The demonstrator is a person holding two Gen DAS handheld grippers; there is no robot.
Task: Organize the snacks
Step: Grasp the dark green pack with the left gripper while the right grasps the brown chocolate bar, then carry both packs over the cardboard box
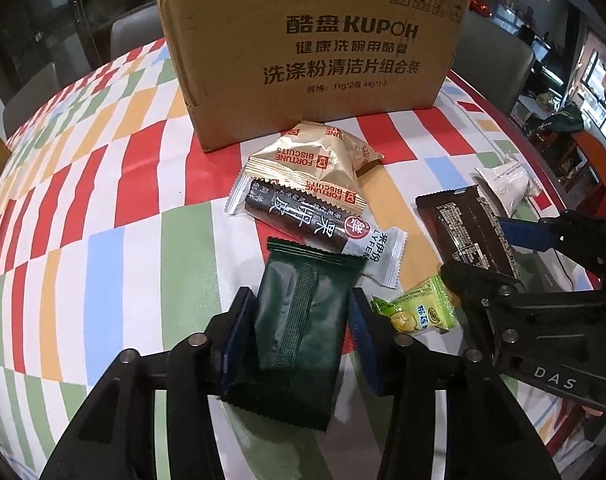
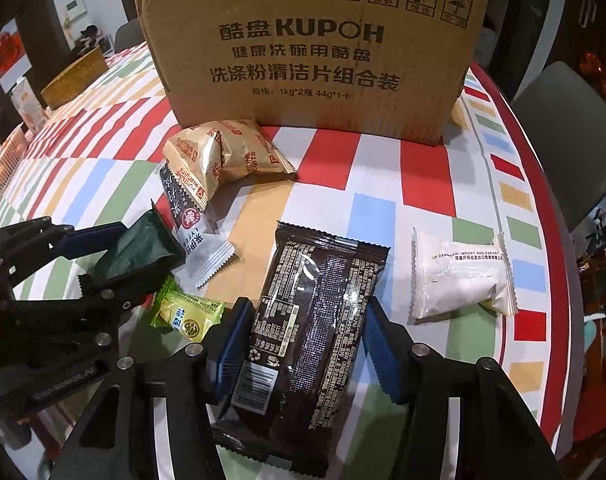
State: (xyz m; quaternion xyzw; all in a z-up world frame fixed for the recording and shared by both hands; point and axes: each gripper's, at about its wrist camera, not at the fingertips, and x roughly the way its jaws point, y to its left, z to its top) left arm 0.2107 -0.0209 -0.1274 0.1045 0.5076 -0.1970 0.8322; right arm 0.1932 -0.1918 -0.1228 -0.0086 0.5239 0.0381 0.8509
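Observation:
My left gripper (image 1: pixel 299 300) is shut on a dark green snack packet (image 1: pixel 307 280), its blue pads pressed on the two long sides. The right wrist view shows the same gripper (image 2: pixel 139 256) at the left with the green packet (image 2: pixel 143 248) tilted in it. My right gripper (image 2: pixel 305 312) is shut on a long dark brown packet (image 2: pixel 307 300) that lies lengthwise between the pads. A big KUPOH cardboard box (image 1: pixel 315 60) stands behind the snacks on the checked tablecloth (image 1: pixel 103 200).
Two gold Fortune Biscuits packets (image 1: pixel 307 164) lie in front of the box, over a black fruit-roll packet (image 1: pixel 303 212). A small yellow-green candy (image 2: pixel 187 312) lies between the grippers. A white packet (image 2: pixel 459 276) lies right, near the table edge. A grey chair (image 2: pixel 563 140) stands beyond.

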